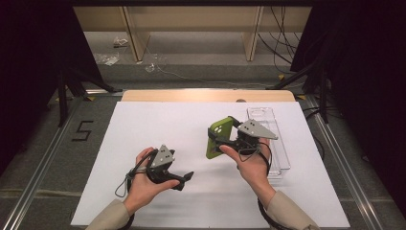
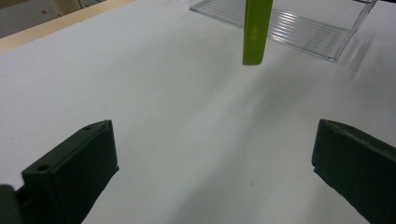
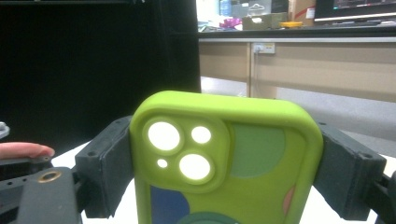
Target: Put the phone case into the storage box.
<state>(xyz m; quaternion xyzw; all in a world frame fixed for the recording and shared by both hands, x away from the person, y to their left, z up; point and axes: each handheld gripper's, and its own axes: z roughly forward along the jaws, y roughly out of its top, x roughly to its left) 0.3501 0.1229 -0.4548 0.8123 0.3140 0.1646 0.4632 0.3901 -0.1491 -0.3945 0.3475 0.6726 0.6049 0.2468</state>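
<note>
Right gripper (image 1: 224, 136): I see its two black jaws pinching the long sides of the phone case (image 1: 218, 137), one padded block against each edge, holding it up off the table
Phone case: lime green, soft-looking matte shell with rounded corners; I count three round camera holes in a raised square corner, plus patches of darker green, blue and pink on the back (image 3: 224, 163)
Left gripper (image 1: 184, 178): low over the sheet near my side, jaws spread wide with nothing between them; from its own view the blocks look matte with small screw holes
Left hand (image 1: 143, 179): wrapped round the left gripper's handle
Tray (image 1: 275, 143): clear ribbed plastic, long and rectangular, lying flat on the sheet just behind the held case
Table (image 1: 158, 129): covered by a smooth white sheet, with a pale wooden edge at the far side
</note>
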